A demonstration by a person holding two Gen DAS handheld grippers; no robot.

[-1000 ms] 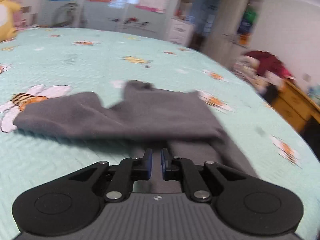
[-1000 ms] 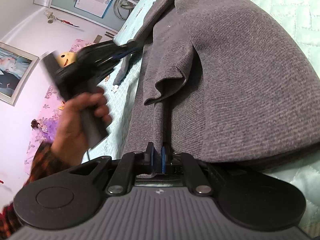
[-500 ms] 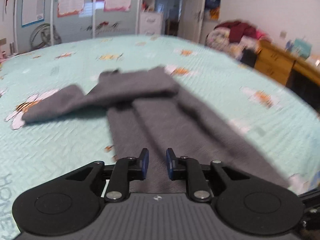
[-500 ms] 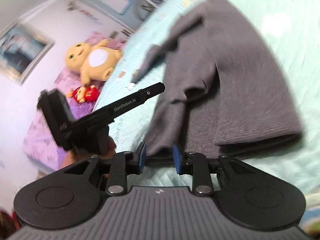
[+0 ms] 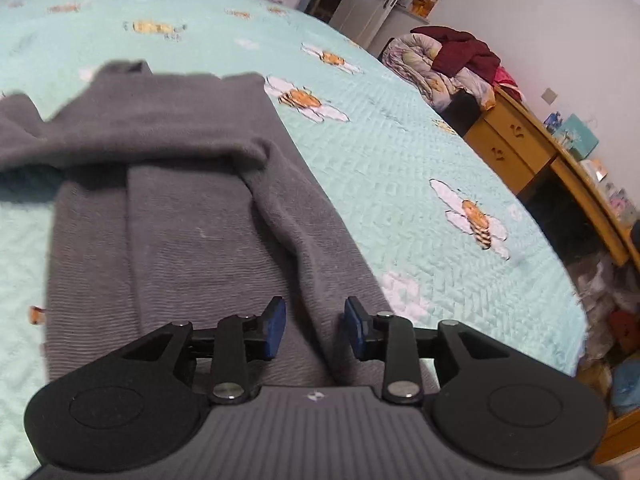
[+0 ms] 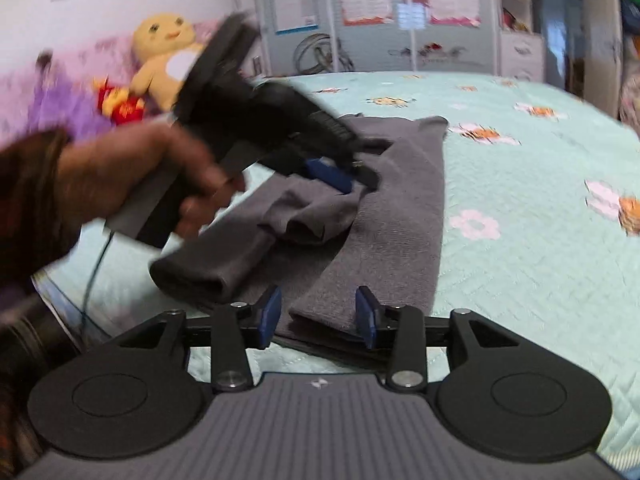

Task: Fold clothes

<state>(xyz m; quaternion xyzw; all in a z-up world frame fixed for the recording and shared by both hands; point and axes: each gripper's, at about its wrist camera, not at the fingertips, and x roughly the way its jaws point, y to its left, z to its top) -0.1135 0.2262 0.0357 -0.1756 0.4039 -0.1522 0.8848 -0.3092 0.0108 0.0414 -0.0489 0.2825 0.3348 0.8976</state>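
Fingers of the left gripper (image 5: 315, 328) stand apart with nothing pinched; they have just been opening, and a raised fold of the grey garment (image 5: 168, 208) runs under the gap without touching the blue pads (image 5: 276, 326). On the right gripper (image 6: 318, 316) the fingers are likewise parted and have just been opening; the garment's near folded end lies beneath the gap, free of the pads (image 6: 267, 316).

That garment (image 6: 400, 208) lies spread on the bed (image 5: 400, 168), partly folded: one long strip runs toward the bed's far edge, and a sleeve (image 6: 224, 256) is laid back across it, its cuff pointing to the bed's near left corner. In the right wrist view the person's left hand (image 6: 140, 172) holds the left gripper (image 6: 340, 172) just above the sleeve, blurred.

No container shows clearly. Along the bed's left edge sit a yellow plush toy (image 6: 164, 56) and a red toy (image 6: 116, 104). Beyond the right edge stands a wooden desk (image 5: 532, 152), with heaped bedding (image 5: 448, 64) near its far end. Nothing lies on the garment.
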